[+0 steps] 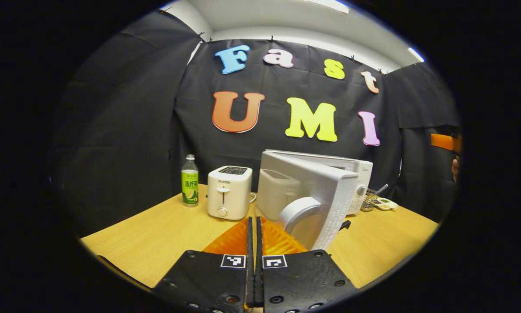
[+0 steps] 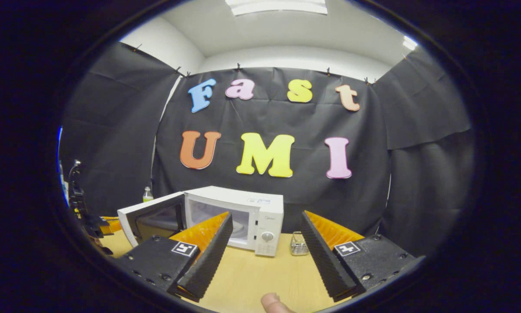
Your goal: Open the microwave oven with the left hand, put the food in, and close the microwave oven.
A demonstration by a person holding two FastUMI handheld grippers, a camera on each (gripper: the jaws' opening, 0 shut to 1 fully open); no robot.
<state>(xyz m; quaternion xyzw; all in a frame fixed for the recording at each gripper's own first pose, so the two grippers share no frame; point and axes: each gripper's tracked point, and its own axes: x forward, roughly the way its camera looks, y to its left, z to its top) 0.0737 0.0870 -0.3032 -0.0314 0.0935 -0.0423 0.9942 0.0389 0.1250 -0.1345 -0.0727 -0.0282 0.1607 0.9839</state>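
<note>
Left gripper: fingers pressed together, nothing held.
Right gripper: fingers spread wide, empty.
Microwave: on table, 12 o'clock of the right gripper.
Door: swung open, at the left gripper's 1 o'clock.

Ahead of the left gripper stand a white microwave, a white toaster to its left and a clear bottle with a green label, all on a pale wood-grain table. Black-and-white square markers sit on that gripper's black body. Beyond the right gripper, a silvery metal basket stands beside the microwave.
</note>
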